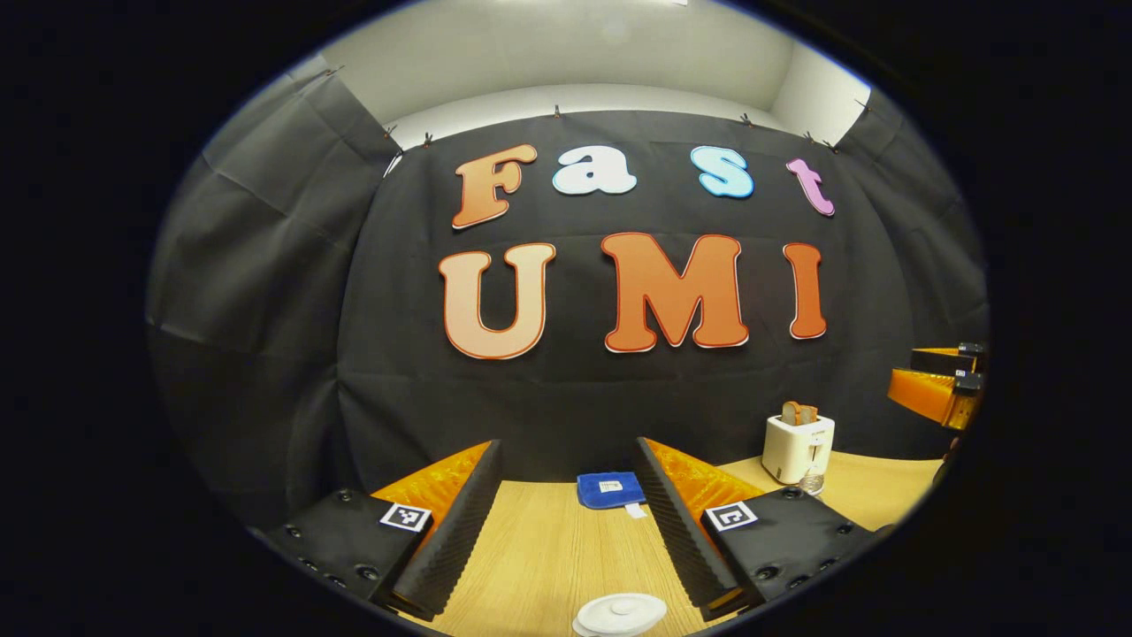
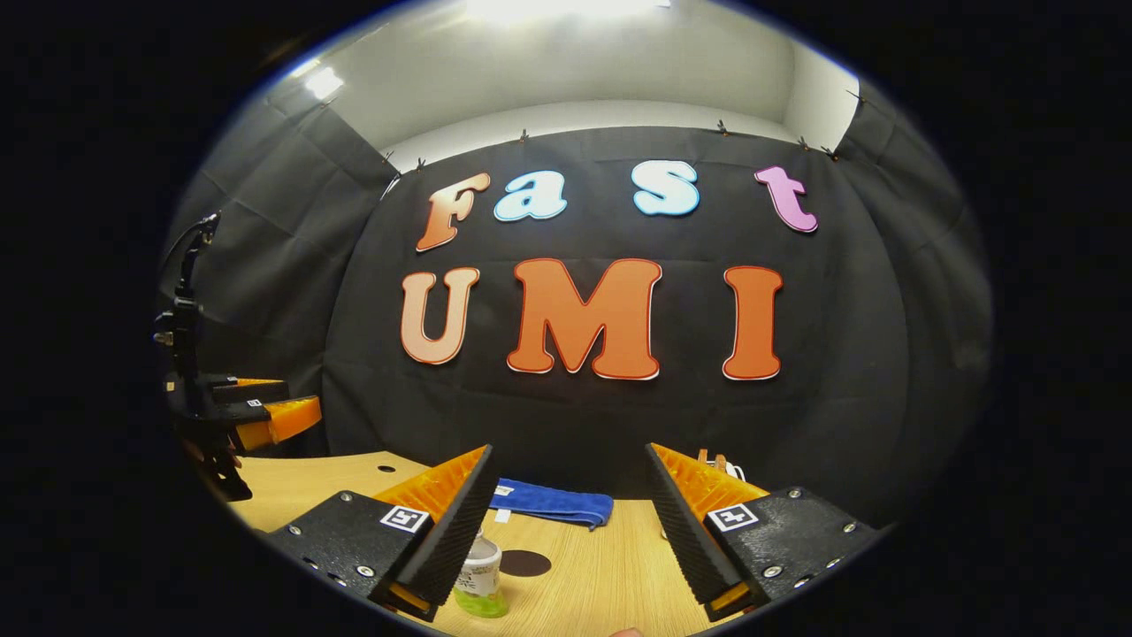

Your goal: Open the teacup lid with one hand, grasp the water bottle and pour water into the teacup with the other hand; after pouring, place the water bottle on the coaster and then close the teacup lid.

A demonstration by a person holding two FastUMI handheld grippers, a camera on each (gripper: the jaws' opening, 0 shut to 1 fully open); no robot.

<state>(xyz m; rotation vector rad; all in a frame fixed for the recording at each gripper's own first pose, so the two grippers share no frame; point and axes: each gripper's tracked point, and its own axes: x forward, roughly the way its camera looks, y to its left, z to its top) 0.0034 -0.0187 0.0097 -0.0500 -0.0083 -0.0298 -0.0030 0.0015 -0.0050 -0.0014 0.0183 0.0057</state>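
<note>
Left gripper view: left gripper (image 1: 566,522) spread wide, holding nothing — round white teacup lid (image 1: 621,613) at 6 o'clock, just below the fingers, likely lined up for the lift. Right gripper view: right gripper (image 2: 566,522) also spread, empty — clear plastic water bottle (image 2: 480,577) at 7 o'clock beside its left finger, dark round coaster (image 2: 525,563) just past it

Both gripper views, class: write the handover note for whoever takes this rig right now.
Left gripper: open, empty, above the white round teacup lid, which is still on.
Right gripper: open, empty; the small clear plastic water bottle stands by its left finger, ungrasped.
The dark round coaster lies bare on the light wooden table.
Done: nothing.
Left: lift lid, pour, bottle onto coaster, close lid.
</note>
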